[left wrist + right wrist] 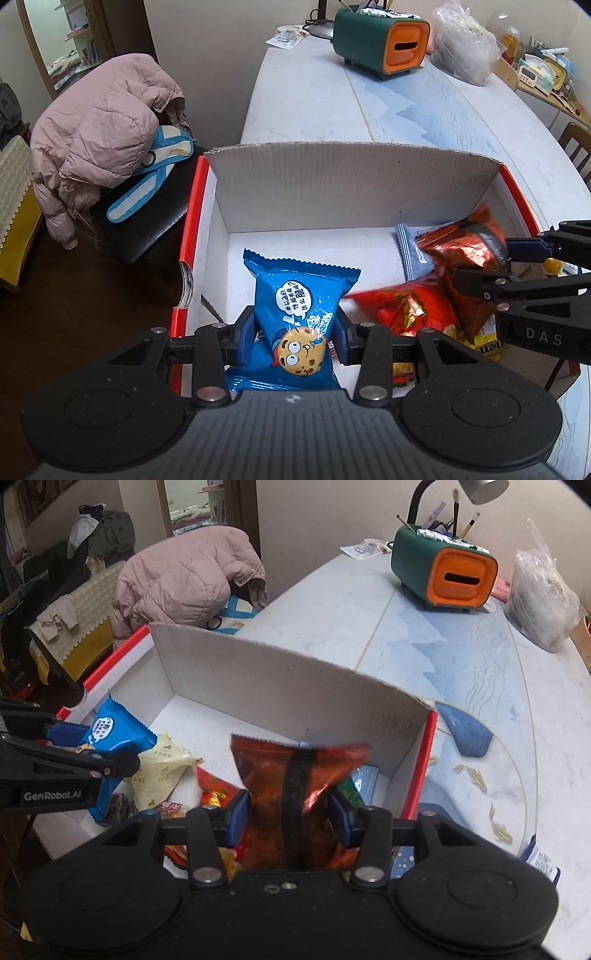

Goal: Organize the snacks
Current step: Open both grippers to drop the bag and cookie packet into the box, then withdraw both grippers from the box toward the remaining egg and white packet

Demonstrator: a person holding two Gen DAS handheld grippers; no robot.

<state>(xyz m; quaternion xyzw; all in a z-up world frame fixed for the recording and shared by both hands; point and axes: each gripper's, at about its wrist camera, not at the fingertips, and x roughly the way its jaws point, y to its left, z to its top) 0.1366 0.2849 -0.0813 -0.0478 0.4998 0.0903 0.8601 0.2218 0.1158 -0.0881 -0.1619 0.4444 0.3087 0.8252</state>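
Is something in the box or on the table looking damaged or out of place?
The box's far cardboard flap has a rough, torn top edge. One grey-blue packet lies alone on the table, outside the box.

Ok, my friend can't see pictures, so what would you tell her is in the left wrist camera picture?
The left gripper squeezes a blue cookie packet over a white cardboard box with red edges. At the right, the right gripper holds a shiny dark red packet above other snacks. Behind the box is a pale table with a green-and-orange tissue box.
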